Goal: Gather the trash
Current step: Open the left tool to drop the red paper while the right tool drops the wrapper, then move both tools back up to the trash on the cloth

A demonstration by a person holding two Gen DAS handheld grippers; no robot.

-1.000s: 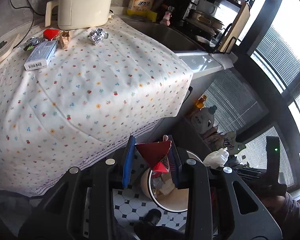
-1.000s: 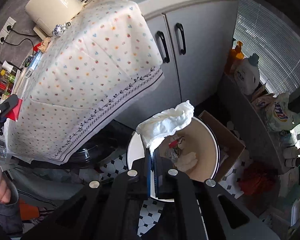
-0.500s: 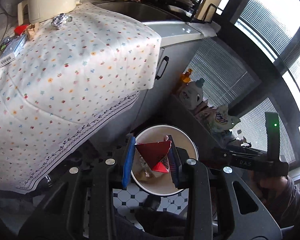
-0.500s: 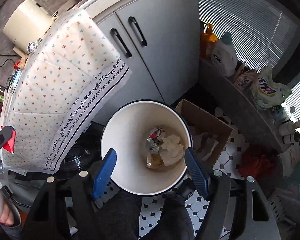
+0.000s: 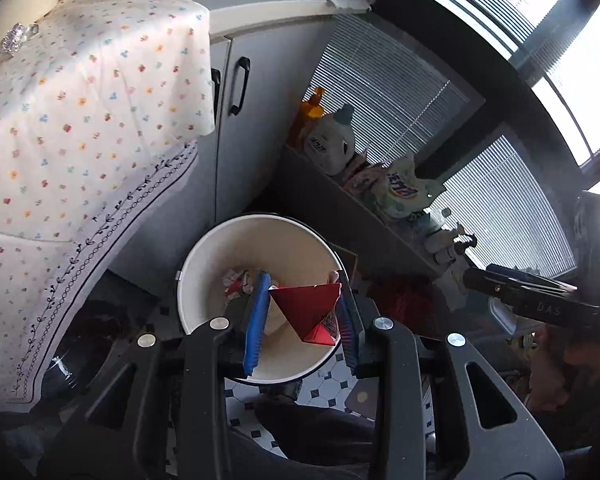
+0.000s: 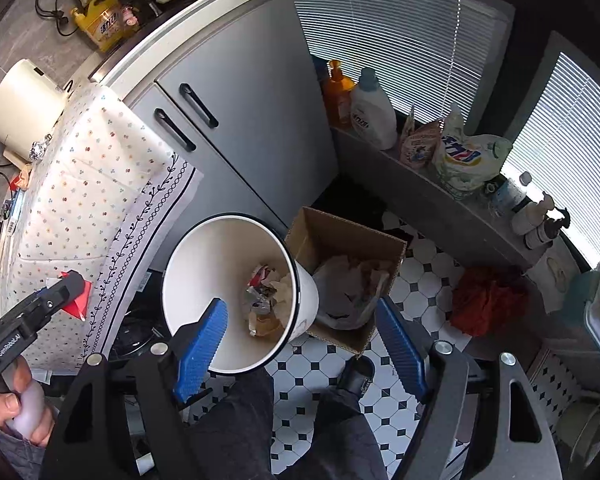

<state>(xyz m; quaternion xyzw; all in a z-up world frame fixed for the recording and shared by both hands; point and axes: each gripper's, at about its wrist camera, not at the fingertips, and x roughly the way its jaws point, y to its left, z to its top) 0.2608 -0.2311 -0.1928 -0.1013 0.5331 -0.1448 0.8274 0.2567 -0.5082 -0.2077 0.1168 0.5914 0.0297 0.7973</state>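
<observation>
My left gripper (image 5: 302,292) is shut on a red folded carton piece (image 5: 306,312) and holds it above the open white bin (image 5: 204,264). In the right wrist view the same gripper (image 6: 66,288) comes in from the left, beside the cloth's edge. My right gripper (image 6: 300,304) hangs over the far side of the bin (image 6: 204,264), its jaws opening wide with nothing between the pads. Crumpled foil, wrappers and white tissue (image 6: 266,296) lie at the bin's bottom.
A cardboard box (image 6: 340,248) with crumpled paper stands right of the bin. A floral cloth (image 5: 80,120) hangs off the table on the left, with a foil ball (image 5: 14,40) on top. Grey cabinets (image 6: 240,120), a ledge with bottles (image 6: 370,112), a red cloth (image 6: 484,300) and the person's legs (image 6: 300,432) surround it.
The right gripper let a white tissue drop into the bin and opened wide. The left gripper carried the red piece from the table's edge to above the bin.
</observation>
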